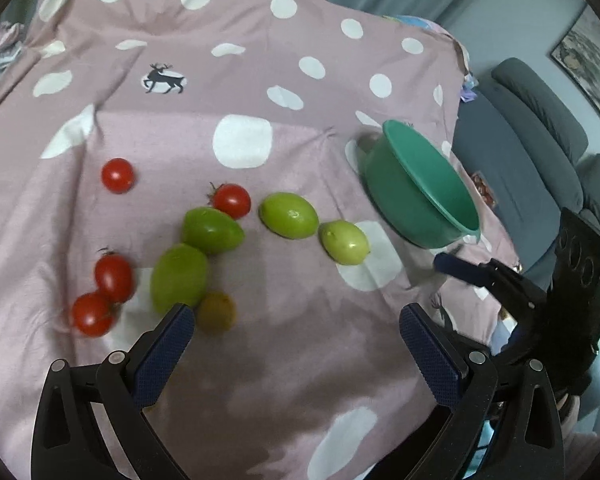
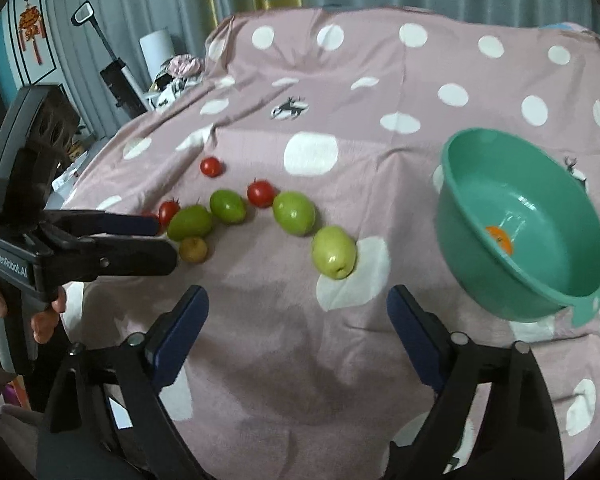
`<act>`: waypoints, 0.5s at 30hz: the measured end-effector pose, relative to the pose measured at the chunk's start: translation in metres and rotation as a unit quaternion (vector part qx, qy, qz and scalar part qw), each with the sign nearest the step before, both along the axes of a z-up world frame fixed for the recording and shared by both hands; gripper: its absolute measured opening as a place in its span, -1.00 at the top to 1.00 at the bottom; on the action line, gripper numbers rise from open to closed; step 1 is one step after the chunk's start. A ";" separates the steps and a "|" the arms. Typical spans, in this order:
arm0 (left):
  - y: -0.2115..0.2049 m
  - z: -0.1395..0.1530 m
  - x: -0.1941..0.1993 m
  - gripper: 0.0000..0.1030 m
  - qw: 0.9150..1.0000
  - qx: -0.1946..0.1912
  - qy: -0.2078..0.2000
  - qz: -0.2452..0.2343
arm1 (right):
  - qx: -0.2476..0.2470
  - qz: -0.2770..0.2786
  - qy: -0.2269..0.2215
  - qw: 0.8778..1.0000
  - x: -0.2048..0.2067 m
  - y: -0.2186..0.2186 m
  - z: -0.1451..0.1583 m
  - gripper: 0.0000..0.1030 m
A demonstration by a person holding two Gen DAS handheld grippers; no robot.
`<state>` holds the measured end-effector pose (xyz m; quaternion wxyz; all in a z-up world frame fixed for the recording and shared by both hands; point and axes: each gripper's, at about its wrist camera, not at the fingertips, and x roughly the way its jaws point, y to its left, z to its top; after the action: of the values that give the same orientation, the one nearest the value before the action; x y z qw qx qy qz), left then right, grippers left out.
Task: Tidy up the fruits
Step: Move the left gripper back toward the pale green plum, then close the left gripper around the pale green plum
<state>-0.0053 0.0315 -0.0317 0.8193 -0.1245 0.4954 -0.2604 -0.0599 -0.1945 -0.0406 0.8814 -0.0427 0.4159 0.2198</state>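
Note:
Several green fruits, such as one (image 1: 288, 215) and a paler one (image 1: 344, 242) (image 2: 334, 252), lie with several red tomatoes (image 1: 231, 200) (image 2: 261, 193) and a small brownish fruit (image 1: 216, 311) (image 2: 193, 249) on the pink dotted cloth. A green bowl (image 1: 428, 196) (image 2: 524, 220) stands at the right and holds one orange fruit (image 2: 499, 239). My left gripper (image 1: 296, 320) (image 2: 166, 240) is open and empty, its left finger beside the brownish fruit. My right gripper (image 2: 298, 300) is open and empty, short of the pale green fruit; in the left wrist view only one of its fingers (image 1: 456, 266) shows.
The pink cloth (image 1: 260, 360) covers the table, whose edge drops off at the right near a grey sofa (image 1: 540, 152). A vacuum and clutter (image 2: 120, 80) stand beyond the left edge. Curtains hang behind.

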 end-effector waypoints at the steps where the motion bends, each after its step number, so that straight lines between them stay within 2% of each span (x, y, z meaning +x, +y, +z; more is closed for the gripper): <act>1: -0.003 -0.002 0.003 -0.97 1.000 0.003 0.002 -0.002 | 0.001 0.001 0.004 1.000 0.003 0.000 -0.003 -0.65; 5: -0.014 -0.003 0.011 -0.97 1.000 0.012 -0.005 -0.018 | -0.008 0.008 0.009 1.000 0.012 0.004 -0.010 -0.43; 10: -0.030 -0.002 0.020 -0.97 0.999 -0.012 -0.004 -0.040 | -0.020 0.012 0.018 1.000 0.030 0.004 -0.020 -0.21; 15: -0.039 -0.014 0.036 -0.97 0.999 -0.029 0.020 -0.031 | -0.013 0.017 0.023 1.000 0.040 0.001 -0.028 -0.02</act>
<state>0.0306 -0.0071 -0.0458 0.7966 -0.1382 0.5075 -0.2979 -0.0197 -0.1933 -0.0684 0.8672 -0.0562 0.4379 0.2304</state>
